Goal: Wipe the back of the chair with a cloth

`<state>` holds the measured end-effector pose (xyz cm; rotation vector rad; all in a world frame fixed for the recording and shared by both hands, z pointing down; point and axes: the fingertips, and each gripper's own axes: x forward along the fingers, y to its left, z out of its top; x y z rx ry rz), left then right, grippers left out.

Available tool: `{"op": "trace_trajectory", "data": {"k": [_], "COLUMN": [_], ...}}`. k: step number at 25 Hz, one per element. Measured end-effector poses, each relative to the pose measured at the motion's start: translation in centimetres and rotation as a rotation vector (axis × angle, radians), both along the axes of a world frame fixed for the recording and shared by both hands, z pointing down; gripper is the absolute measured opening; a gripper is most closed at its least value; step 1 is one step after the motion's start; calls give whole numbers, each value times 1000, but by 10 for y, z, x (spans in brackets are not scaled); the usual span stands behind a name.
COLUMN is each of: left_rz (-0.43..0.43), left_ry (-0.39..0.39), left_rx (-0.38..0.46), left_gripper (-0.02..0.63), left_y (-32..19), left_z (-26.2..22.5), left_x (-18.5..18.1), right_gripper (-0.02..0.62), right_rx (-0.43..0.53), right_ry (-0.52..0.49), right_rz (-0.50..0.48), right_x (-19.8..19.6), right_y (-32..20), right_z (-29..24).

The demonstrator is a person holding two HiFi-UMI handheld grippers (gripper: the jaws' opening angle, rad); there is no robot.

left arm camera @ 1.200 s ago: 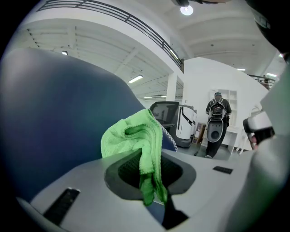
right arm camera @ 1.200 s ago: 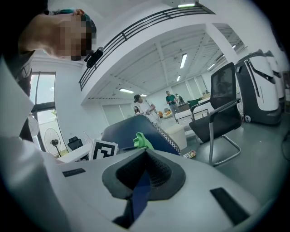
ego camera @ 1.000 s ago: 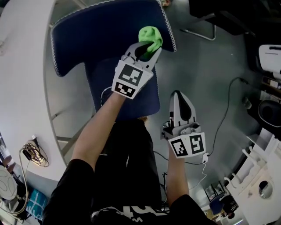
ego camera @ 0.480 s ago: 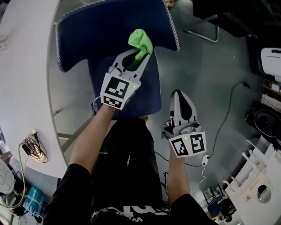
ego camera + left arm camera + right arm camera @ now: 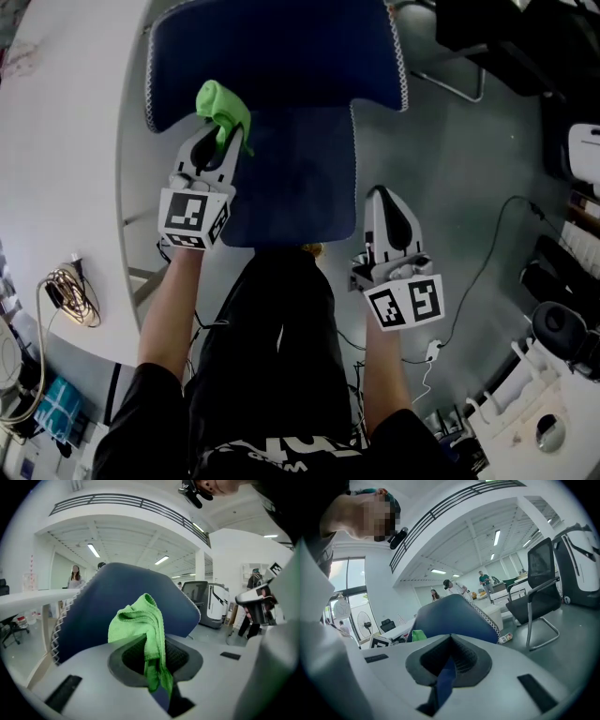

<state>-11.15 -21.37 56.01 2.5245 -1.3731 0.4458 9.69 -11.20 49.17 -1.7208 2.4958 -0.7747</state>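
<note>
Cloth (image 5: 222, 101), green and bunched, clamped in left tool (image 5: 221, 141), which rests it on chair back (image 5: 281, 52) near the back's left end. The back's long axis runs crosswise ahead of this tool, and most of it lies to the tool's right, so the next stroke likely goes rightward. Right tool (image 5: 382, 199) jaws together, empty, beside seat (image 5: 300, 178), well apart from cloth. No containers here.

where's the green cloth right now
Head view, upper left: the green cloth is clamped in the left hand-held gripper, at the left end of the blue chair back, beside the white table.
</note>
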Motion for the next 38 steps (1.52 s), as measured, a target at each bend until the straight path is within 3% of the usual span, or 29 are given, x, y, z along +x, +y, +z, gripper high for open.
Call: {"op": "trace_trajectory", "data": {"k": [6, 16, 28, 38], "left_rz": [-137, -209, -204, -106], "left_ry": [-15, -54, -40, 7], "left_rx": [-25, -71, -119, -158], "left_gripper": [67, 67, 67, 66], "left_y": [15, 12, -26, -36], "left_z": [21, 61, 111, 131], "left_x": [-48, -72, -54, 14], "right_gripper": [-3, -3, -3, -3], "right_rx": [2, -17, -45, -50], "right_ry": [3, -1, 9, 19], "right_rz": [-51, -84, -41, 15], "right_x": [-14, -22, -11, 6], "right_y": [-4, -6, -6, 0], "right_z": [1, 9, 20, 20]}}
